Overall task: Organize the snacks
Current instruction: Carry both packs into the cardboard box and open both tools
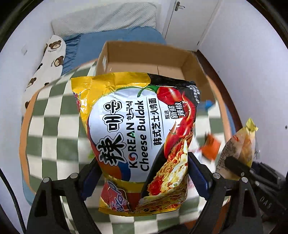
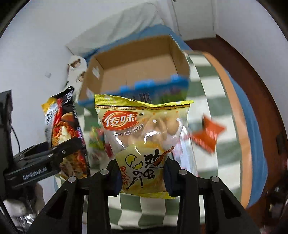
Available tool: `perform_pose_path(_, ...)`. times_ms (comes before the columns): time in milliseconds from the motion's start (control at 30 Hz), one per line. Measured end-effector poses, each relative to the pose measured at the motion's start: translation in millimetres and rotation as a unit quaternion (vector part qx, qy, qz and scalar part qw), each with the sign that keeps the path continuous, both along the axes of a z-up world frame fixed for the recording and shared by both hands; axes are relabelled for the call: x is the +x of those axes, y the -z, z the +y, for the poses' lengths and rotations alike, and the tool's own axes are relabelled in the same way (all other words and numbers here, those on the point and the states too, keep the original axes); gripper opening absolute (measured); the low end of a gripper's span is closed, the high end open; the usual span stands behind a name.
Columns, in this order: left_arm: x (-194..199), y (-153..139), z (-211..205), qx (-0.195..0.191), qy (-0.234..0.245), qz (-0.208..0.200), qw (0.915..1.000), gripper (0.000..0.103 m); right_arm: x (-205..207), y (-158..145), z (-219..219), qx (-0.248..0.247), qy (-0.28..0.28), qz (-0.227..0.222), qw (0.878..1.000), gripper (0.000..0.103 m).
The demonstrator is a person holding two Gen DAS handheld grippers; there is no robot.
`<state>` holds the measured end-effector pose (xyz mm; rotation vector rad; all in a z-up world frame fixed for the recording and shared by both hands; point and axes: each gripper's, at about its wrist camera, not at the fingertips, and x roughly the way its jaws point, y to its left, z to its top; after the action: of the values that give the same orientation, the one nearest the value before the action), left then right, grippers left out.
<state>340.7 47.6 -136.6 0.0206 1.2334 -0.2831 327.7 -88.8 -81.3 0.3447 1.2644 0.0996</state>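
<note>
A bedroom in a home.

The bed (image 1: 115, 38) shows it: it has a blue sheet, a grey-white pillow (image 1: 108, 19) at its head against the white wall, and a bear-print cushion (image 1: 48, 63) on its left edge. On the bed lies a green and white checked blanket (image 1: 54, 126) with an orange border. A cardboard box (image 1: 144, 59) stands on this blanket, between the pillow and the camera. Behind the bed, to the right of the pillow, is a white door (image 1: 190, 16) with a handle. A dark wood frame (image 2: 252, 75) runs along the bed's right side.
</note>
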Motion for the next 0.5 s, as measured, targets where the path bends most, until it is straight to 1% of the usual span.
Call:
perform_pose_path(67,37.2,-7.7,-8.6,-0.001,-0.006,0.003,1.0,0.088,33.3,-9.0,-6.0,0.008,-0.008,-0.005,1.0,0.038)
perform_pose_path(100,53.1,-0.7,-13.2,0.0,-0.009,0.005,1.0,0.088,45.9,-11.0,-7.6,0.012,-0.01,-0.006,1.0,0.038)
perform_pose_path(167,93.2,-0.4,-21.6,0.002,-0.015,0.012,0.9998,0.088,80.7,-15.0,-9.0,0.015,-0.022,-0.009,1.0,0.038)
perform_pose_path(200,111.3,3.4,-26.2,0.005,-0.013,0.02,0.9997,0.088,97.1,-15.0,-8.5,0.012,-0.027,-0.01,1.0,0.039)
perform_pose_path(233,128.9,7.9,-29.2,0.004,-0.014,0.031,0.9994,0.088,122.0,-12.1,-6.8,0.009,-0.035,-0.009,0.999,0.038)
perform_pose_path(267,139.0,11.6,-31.2,0.003,-0.017,0.037,0.9992,0.088,135.7,-9.4,-5.6,0.008,-0.04,-0.006,0.999,0.039)
perform_pose_path(333,177.2,30.5,-36.2,0.002,-0.023,0.067,0.9975,0.088,174.0,3.5,-2.3,0.008,-0.05,0.006,0.999,0.039)
perform_pose_path(367,187.9,37.4,-37.4,0.001,-0.025,0.076,0.9968,0.088,194.7,13.8,-0.5,0.007,-0.054,0.014,0.998,0.039)
perform_pose_path(433,219.8,63.6,-35.4,0.005,-0.028,0.105,0.994,0.088,230.5,34.9,2.4,0.002,-0.058,0.032,0.998,0.039)
perform_pose_path(467,227.9,70.8,-34.0,0.008,-0.03,0.11,0.9934,0.088,244.5,44.2,2.8,0.002,-0.058,0.039,0.998,0.039)
perform_pose_path(500,242.2,85.1,-34.4,0.014,-0.03,0.121,0.9921,0.088,256.0,53.0,3.5,0.0,-0.058,0.045,0.997,0.039)
